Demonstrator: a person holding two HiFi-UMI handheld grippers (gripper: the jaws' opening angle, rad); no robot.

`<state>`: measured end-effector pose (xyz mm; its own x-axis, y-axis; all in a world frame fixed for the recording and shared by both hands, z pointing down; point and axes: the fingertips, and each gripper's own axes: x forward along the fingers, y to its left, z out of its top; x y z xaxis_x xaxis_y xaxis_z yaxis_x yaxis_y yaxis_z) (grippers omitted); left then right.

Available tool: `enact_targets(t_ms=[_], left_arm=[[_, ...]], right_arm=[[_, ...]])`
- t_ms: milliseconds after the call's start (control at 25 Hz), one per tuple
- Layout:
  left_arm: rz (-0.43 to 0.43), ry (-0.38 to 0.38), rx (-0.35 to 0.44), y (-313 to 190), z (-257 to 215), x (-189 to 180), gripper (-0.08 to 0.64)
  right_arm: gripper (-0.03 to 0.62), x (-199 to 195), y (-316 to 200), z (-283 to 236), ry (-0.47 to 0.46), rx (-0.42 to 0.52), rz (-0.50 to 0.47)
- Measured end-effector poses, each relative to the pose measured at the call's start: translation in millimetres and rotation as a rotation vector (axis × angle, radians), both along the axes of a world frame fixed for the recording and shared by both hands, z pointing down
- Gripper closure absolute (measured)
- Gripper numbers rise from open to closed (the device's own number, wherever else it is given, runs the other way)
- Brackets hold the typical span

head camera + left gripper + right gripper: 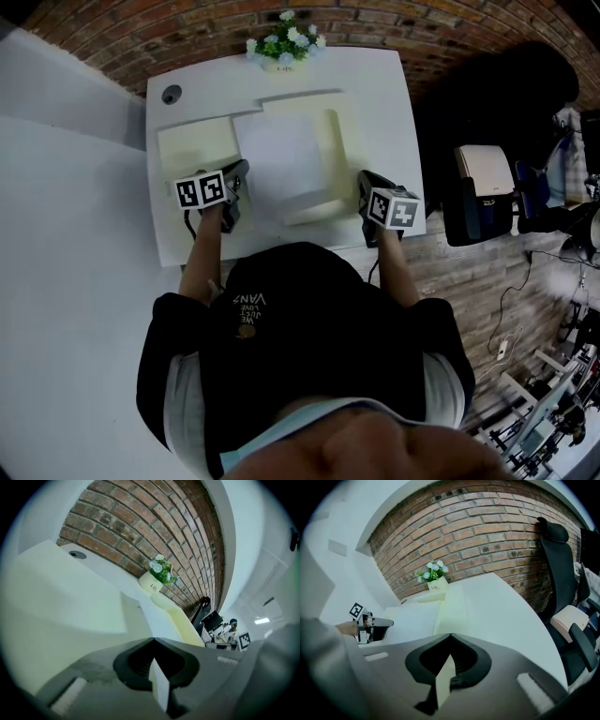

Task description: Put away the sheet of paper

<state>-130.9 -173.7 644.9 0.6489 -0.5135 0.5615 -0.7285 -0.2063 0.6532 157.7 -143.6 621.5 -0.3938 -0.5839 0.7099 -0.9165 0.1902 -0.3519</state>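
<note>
My left gripper (240,172) and right gripper (365,178), both closed empty, flanked the sheet of paper (281,155) near the desk (375,94) front edge.

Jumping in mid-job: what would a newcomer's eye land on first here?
The white sheet of paper lies on a pale yellow folder in the middle of the desk. The left gripper and right gripper flank it at the near edge, both shut and empty. A pot of flowers stands at the far edge by the brick wall.

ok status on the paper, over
Left gripper shut, right gripper shut, both empty. White sheet of paper lying on open cream folder, not gripped. Nothing in the way.
</note>
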Motion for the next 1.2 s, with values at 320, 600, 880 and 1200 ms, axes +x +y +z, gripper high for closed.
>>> enact_targets(t_ms=[320,600,880,1200], left_arm=[[0.006,0.032,-0.007,-5,2,17,0.561],[0.016,0.056,-0.018,-8,4,34,0.561],[0.01,0.088,-0.029,-12,6,46,0.561],[0.027,0.1,-0.038,-14,10,64,0.561]], right_arm=[[0.592,-1,1,0,0.003,0.0,-0.004],[0.592,-1,0,1,0.002,0.0,-0.012],[0.592,-1,0,1,0.001,-0.001,-0.017],[0.592,-2,0,1,-0.006,0.0,-0.018]])
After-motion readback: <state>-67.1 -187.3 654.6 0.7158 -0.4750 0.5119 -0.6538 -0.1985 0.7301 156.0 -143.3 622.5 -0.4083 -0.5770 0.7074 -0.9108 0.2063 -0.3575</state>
